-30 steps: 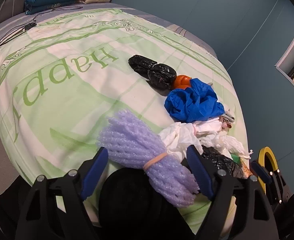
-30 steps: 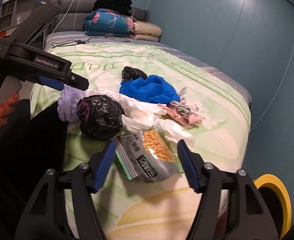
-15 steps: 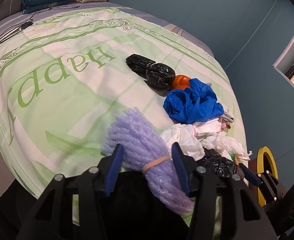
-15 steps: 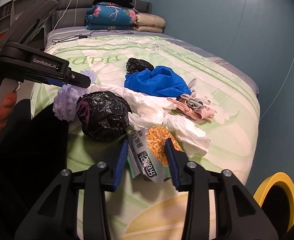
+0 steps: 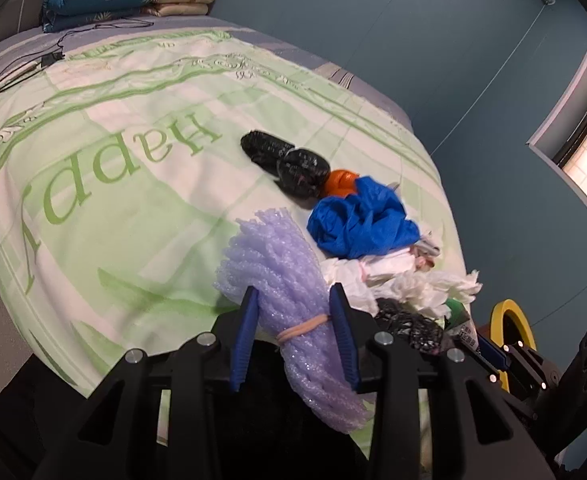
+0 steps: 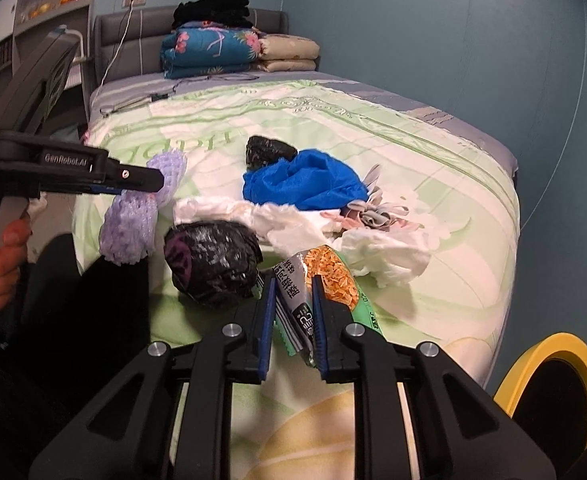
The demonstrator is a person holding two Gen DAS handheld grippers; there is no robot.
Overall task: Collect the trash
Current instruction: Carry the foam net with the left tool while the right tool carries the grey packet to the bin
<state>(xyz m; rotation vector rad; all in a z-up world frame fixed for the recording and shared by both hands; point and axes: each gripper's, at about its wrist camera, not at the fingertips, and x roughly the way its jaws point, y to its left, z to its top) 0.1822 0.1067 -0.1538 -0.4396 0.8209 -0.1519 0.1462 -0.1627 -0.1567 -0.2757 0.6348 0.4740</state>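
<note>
Left wrist view: my left gripper (image 5: 295, 334) has just closed on the lilac foam-net bundle (image 5: 289, 300); my right gripper (image 6: 291, 316) has just pinched the crinkly grey-green snack packet (image 6: 313, 292). Either could slip: foam squashes, foil is slick.

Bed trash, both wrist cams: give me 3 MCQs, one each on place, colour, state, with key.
1. Where does the black bag lie from the snack packet, in the right wrist view?
A. left
B. right
C. on top of it

2. What colour is the foam net?
A. yellow
B. lilac
C. red

3. What is the right gripper doing?
A. open over the bed
B. shut on the snack packet
C. shut on the blue bag

Key: 1 A, the bag sits left of the packet. 2 B, the net is pale purple, banded at its middle. 3 B, both pads press the packet; the jaws have just been closing.
</note>
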